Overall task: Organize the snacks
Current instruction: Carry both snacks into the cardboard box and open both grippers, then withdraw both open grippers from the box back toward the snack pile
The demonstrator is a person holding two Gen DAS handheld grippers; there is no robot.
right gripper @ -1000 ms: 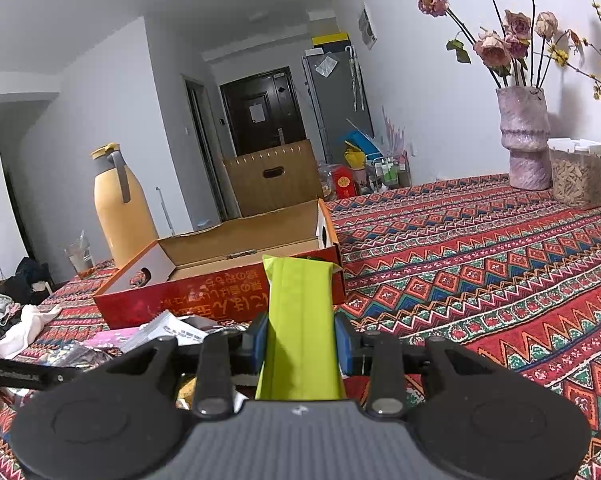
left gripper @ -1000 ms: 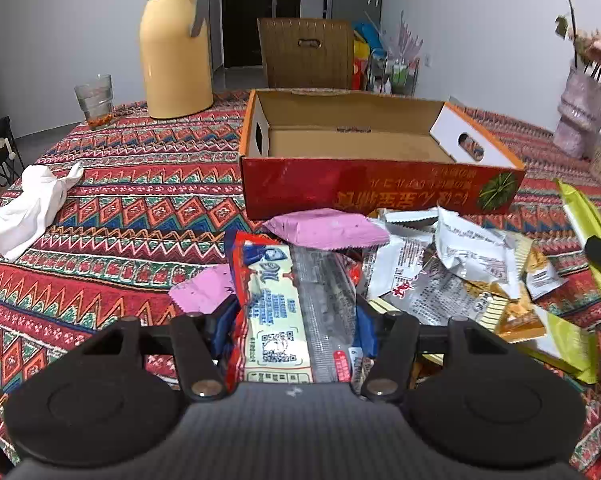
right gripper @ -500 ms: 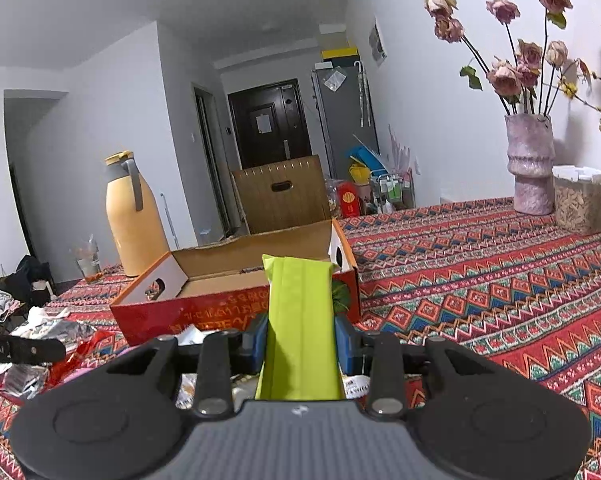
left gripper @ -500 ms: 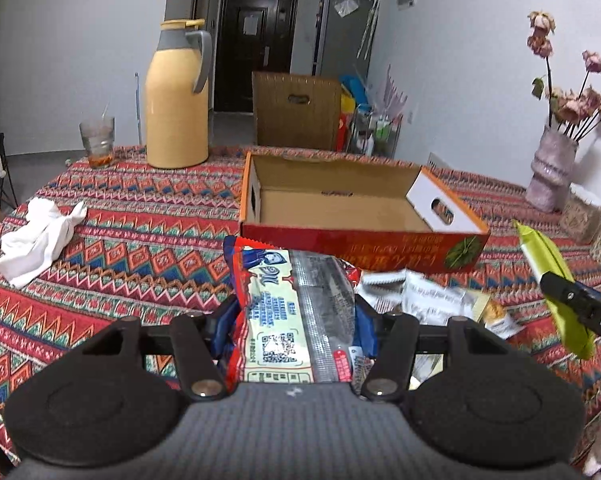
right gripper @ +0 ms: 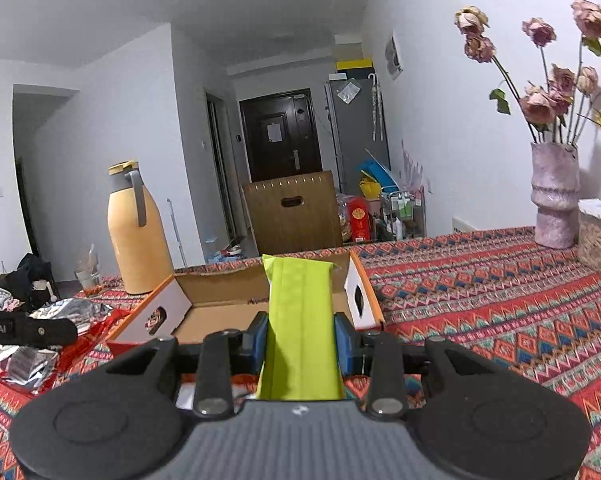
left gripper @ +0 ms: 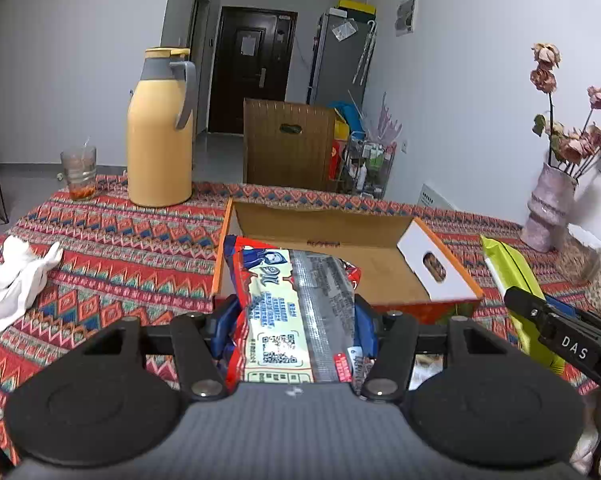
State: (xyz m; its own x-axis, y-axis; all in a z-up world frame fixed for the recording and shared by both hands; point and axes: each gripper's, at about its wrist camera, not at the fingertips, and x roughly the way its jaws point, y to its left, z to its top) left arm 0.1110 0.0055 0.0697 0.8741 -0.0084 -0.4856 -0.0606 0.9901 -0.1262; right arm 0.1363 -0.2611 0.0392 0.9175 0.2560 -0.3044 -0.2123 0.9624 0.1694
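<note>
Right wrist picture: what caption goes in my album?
Hand-held gripper holding a green snack packet before the open cardboard box.

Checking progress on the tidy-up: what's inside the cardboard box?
The cardboard box shows only bare brown floor. The red-and-blue snack packet and the green snack packet cover its near part.

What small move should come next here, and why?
Probably carry both packets forward over the open box and let go. The left gripper is shut on the red packet, the right gripper on the green packet, both short of the box.
</note>
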